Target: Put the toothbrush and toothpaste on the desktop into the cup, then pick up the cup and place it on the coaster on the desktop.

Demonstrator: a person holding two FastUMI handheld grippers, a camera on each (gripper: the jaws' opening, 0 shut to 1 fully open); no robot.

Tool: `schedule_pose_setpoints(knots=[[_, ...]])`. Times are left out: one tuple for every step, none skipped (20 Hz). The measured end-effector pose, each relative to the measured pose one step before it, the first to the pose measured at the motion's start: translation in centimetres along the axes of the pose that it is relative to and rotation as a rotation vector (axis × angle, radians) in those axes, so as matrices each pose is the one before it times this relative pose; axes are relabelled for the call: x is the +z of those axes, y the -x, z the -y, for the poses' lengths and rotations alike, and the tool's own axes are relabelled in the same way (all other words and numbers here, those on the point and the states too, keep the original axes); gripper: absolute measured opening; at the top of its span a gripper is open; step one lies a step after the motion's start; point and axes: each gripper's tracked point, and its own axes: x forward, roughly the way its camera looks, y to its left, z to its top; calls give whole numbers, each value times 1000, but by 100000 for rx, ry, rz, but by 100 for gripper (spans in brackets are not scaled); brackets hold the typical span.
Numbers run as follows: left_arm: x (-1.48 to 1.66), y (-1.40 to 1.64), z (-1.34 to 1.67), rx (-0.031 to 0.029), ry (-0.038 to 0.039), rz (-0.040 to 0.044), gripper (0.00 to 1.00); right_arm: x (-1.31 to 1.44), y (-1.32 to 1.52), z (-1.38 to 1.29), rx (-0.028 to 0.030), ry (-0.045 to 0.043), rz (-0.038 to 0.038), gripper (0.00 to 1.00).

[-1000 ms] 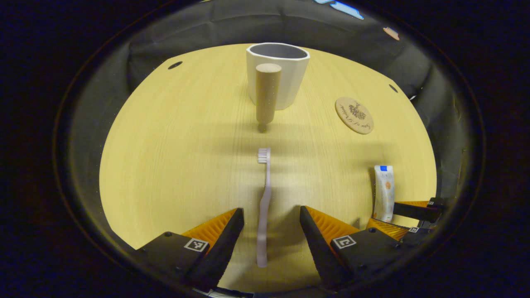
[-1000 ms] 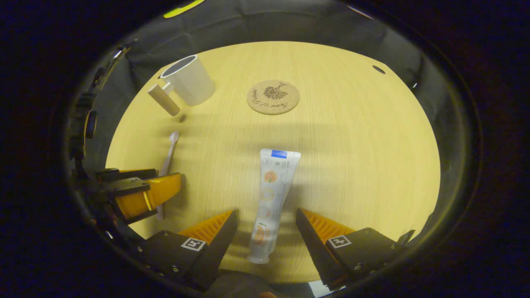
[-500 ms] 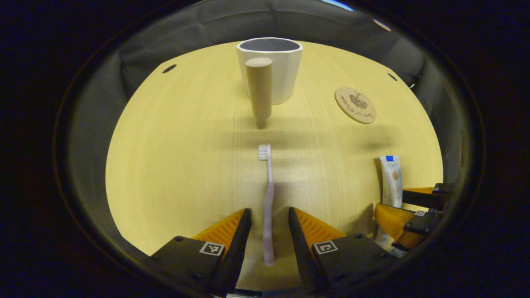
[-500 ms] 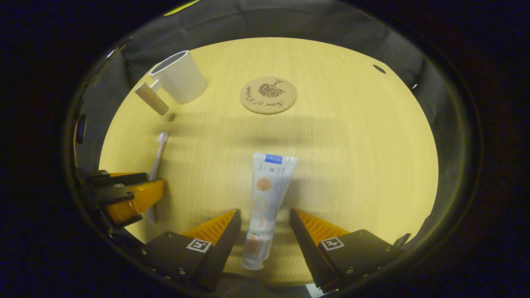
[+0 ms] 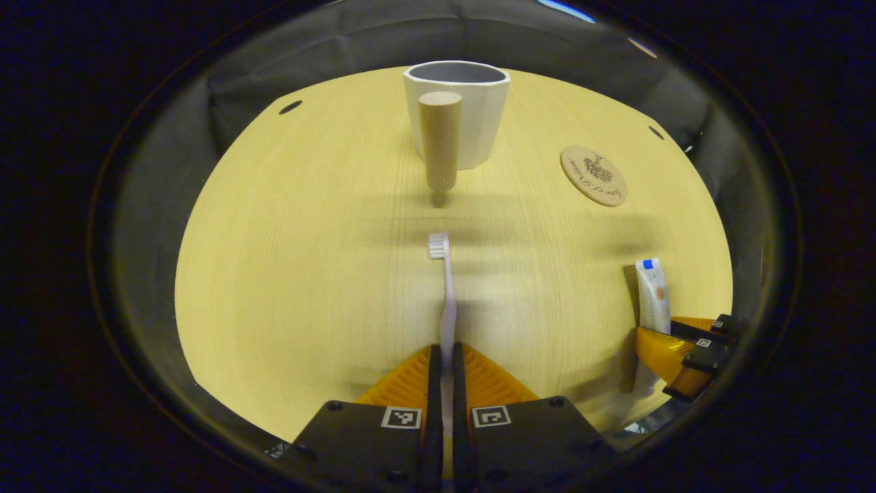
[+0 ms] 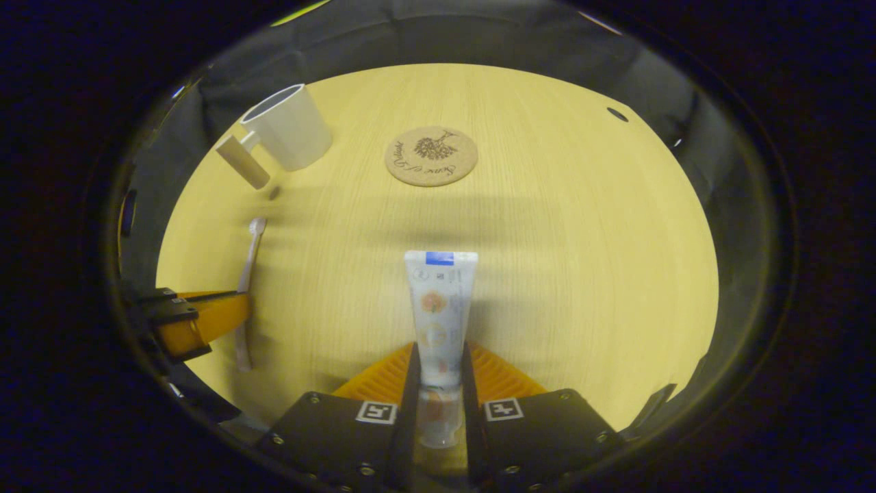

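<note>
Left gripper (image 5: 443, 370) clamped on toothbrush (image 5: 446, 291); right gripper (image 6: 438, 373) clamped on toothpaste (image 6: 436, 311). Coaster (image 6: 421, 155) script illegible, upper centre.

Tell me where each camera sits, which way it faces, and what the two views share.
Left gripper view: rides on the left gripper, low over the desktop, facing the cup; its fingers close on the toothbrush.
Right gripper view: rides on the right gripper, facing the coaster; its fingers close on the toothpaste.
Shared: cup, coaster, toothbrush, toothpaste; each view also catches the other gripper at its edge.
</note>
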Motion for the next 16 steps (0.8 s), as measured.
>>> schedule_pose_setpoints(knots=[[470,217,-50,18,336,1429,13,6,186,-185,1021,-518,1296,24],[-440,-141,19,-754,-797,115,8,-113,22,136,1212,-636,456,24],[63,-16,-56,-444,-462,798,8,246,-155,-150,1228,-1909,1571,20],[-2,-44,12,-250,710,495,8,-90,167,93,1218,-843,43,19],[102,-22,-1,-552,221,732,8,-27,51,108,374,-621,771,19],[-84,108,41,-490,811,681,8,180,178,304,-577,-70,1264,19],[19,194,109,-886,1229,1002,8,203,251,191,-273,242,1814,19],[77,254,135,-1021,1225,1586,8,411,432,101,586,0,2354,19],[98,338,149,-871,1033,1616,7,476,547,-99,1602,-262,2996,19],[148,295,79,-619,991,2237,8,442,473,-53,1386,-391,2248,19],[360,500,114,-788,1356,2996,8,497,562,-22,1408,-719,2515,19],[414,557,64,-539,1242,3024,8,468,417,-70,1356,-675,2451,19],[526,622,93,-713,721,3336,8,541,470,52,694,-605,2335,19],[495,574,65,-289,358,3454,8,414,557,74,661,-354,2440,19],[532,606,58,-164,-270,3251,8,576,420,44,563,-297,2214,19],[692,577,18,-75,-365,3349,8,521,432,28,552,-430,2443,19]])
